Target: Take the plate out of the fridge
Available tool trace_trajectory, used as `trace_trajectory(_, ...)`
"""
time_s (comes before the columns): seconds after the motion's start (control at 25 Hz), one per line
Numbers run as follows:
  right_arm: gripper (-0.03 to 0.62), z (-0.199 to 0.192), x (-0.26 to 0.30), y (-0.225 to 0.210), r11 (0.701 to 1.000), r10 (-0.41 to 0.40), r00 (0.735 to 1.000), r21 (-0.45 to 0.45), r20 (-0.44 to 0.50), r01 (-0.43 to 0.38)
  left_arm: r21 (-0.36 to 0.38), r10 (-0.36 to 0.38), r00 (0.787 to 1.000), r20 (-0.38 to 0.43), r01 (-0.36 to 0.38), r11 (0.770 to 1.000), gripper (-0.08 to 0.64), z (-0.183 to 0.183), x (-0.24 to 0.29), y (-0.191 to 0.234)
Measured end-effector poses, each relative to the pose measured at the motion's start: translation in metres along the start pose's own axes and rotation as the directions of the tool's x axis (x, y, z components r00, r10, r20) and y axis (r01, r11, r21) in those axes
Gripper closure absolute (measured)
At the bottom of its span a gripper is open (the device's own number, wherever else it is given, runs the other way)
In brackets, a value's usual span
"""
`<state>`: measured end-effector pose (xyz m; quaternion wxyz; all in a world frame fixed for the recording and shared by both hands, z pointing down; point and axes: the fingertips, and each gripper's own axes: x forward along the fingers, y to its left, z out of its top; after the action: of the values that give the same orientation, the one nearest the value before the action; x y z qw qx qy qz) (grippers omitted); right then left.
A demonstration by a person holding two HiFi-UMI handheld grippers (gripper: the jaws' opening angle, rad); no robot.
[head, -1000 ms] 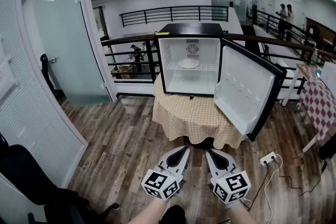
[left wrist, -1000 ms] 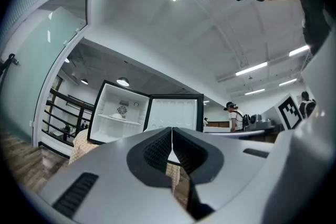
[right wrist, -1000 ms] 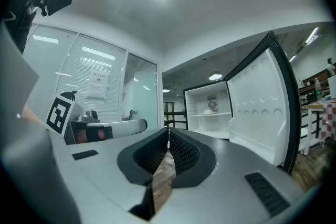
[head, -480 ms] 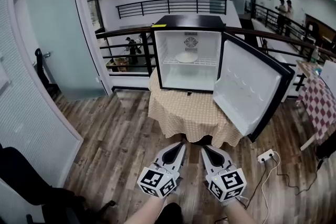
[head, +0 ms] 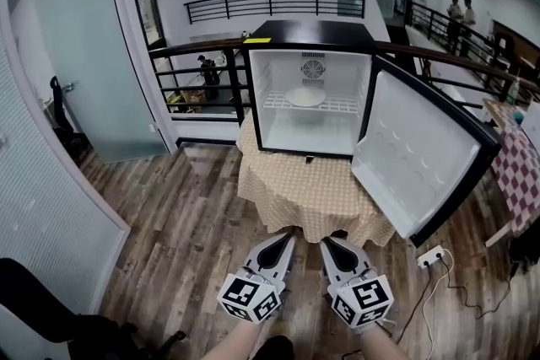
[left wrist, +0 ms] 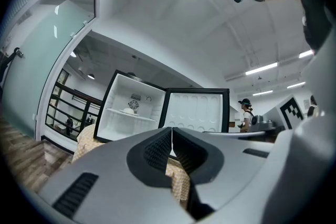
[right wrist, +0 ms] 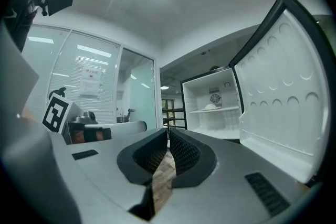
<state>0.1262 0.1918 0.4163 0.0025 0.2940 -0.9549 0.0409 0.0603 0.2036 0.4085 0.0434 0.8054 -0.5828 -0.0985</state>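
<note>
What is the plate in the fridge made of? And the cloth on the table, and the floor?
The plate looks like smooth white ceramic, though it could be plastic from this far. The tablecloth seems fabric: tan checks, soft folds at its hem. The floor looks like wood planks or laminate, with grain and seams.

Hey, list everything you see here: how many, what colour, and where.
mini fridge: one, black outside, white inside, on the table, door open
plate: one, white, on the wire shelf inside the fridge
table: one, beige checked cloth, middle of the room
power strip: one, white, on the floor right of the table
railing: black, behind the fridge
glass door: one, frosted, left
second table: one, red checked cloth, far right edge
people: two, far right by the railing
floor: brown wood
left gripper: one, grey, jaws shut, empty, bottom centre
right gripper: one, grey, jaws shut, empty, beside it
</note>
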Motion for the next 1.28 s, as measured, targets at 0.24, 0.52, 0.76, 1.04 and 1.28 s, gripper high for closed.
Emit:
trace_trajectory(0.24, 0.557, 0.0, 0.044, -0.015, 1.0, -0.012, 1.0, 0.004, -0.003, 0.012, -0.019, -0.024, 0.999, -0.022, 0.023, 1.0, 0.548, -0.004, 0.032, 0.036)
trace_trajectory(0.52, 0.556, -0.003, 0.092, -0.032, 0.999, -0.032, 0.999, 0.007, -0.012, 0.032, -0.035, -0.052, 0.998, -0.034, 0.051, 0.998, 0.548, -0.003, 0.067, 0.073)
trace_trajectory(0.76, 0.555, -0.008, 0.129, -0.044, 0.998, -0.058, 0.998, 0.003, -0.017, 0.059, -0.055, -0.077, 0.996, -0.037, 0.075, 0.996, 0.548, -0.005, 0.091, 0.106)
trace_trajectory(1.04, 0.555, -0.011, 0.157, -0.049, 0.997, -0.071, 0.997, -0.006, -0.017, 0.071, -0.073, -0.094, 0.994, -0.047, 0.09, 0.993, 0.548, -0.011, 0.104, 0.131)
trace_trajectory(1.28, 0.555, -0.01, 0.169, -0.054, 0.997, -0.079, 0.997, -0.014, -0.022, 0.079, -0.077, -0.093, 0.995, -0.039, 0.09, 0.993, 0.548, -0.009, 0.11, 0.142)
